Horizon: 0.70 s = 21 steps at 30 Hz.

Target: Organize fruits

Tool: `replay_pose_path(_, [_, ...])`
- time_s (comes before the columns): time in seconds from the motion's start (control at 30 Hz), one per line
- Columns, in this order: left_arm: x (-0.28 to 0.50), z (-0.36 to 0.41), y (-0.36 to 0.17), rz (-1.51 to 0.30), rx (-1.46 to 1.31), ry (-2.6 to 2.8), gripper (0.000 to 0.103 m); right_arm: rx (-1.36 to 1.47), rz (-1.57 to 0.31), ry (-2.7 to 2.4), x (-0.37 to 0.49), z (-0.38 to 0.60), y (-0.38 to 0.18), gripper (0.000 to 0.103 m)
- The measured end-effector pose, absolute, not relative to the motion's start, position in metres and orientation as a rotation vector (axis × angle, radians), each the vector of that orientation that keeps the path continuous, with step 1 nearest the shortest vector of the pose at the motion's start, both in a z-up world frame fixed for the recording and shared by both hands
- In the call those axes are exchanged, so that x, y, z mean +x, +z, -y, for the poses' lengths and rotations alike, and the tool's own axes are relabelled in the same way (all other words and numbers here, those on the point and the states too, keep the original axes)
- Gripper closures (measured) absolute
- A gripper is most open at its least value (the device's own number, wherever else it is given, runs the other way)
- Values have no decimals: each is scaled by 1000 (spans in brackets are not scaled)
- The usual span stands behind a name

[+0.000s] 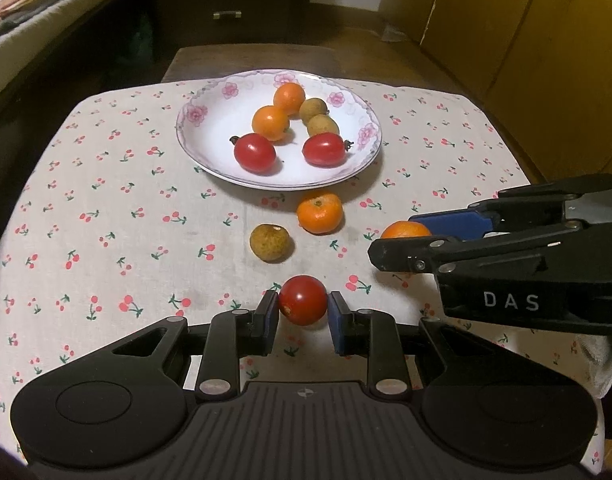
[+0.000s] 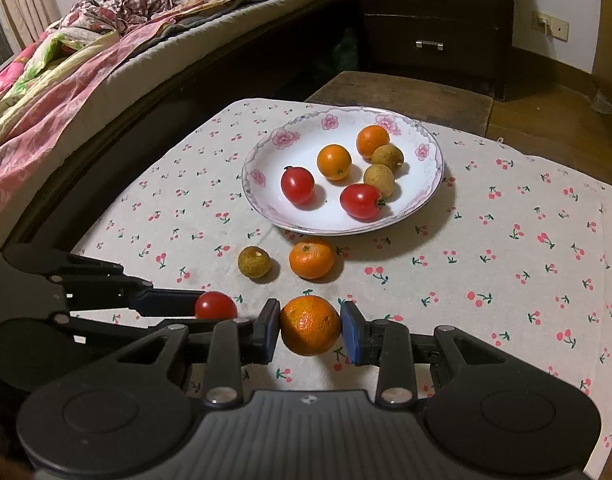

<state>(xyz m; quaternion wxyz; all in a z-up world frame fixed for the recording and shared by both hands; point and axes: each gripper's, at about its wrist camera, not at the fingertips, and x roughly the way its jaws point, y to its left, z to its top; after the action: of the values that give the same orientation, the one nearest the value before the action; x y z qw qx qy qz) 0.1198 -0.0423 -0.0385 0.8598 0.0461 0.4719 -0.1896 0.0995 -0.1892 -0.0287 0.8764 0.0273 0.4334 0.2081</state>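
Fruits split: six on plate (image 1: 203, 100) near far edge of tabletop, tangerine (image 1: 319, 213) and longan (image 1: 269, 242) loose just before it. My left gripper (image 1: 303, 307) clamps tomato (image 1: 303, 300); right gripper (image 2: 310, 326) clamps orange (image 2: 310, 325). Risks, I judge: squeezing splits tomato; round fruit slips from pads; dropped fruit rolls off near edge; grippers side by side may collide. Cherry-print cloth (image 1: 105, 184) covers tabletop. Bedroom: bed (image 2: 105, 40) left, dresser (image 2: 430, 20) behind.

White capital letters "DAS" stand on the black body of the right gripper (image 1: 402, 240), at three o'clock in the left wrist view.
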Motion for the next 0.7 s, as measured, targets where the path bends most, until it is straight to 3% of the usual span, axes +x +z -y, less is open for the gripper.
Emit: replay_pose_path(0.7, [124,43,-29,-960,95,-386,69,61,-881,425,105,191,-22,60])
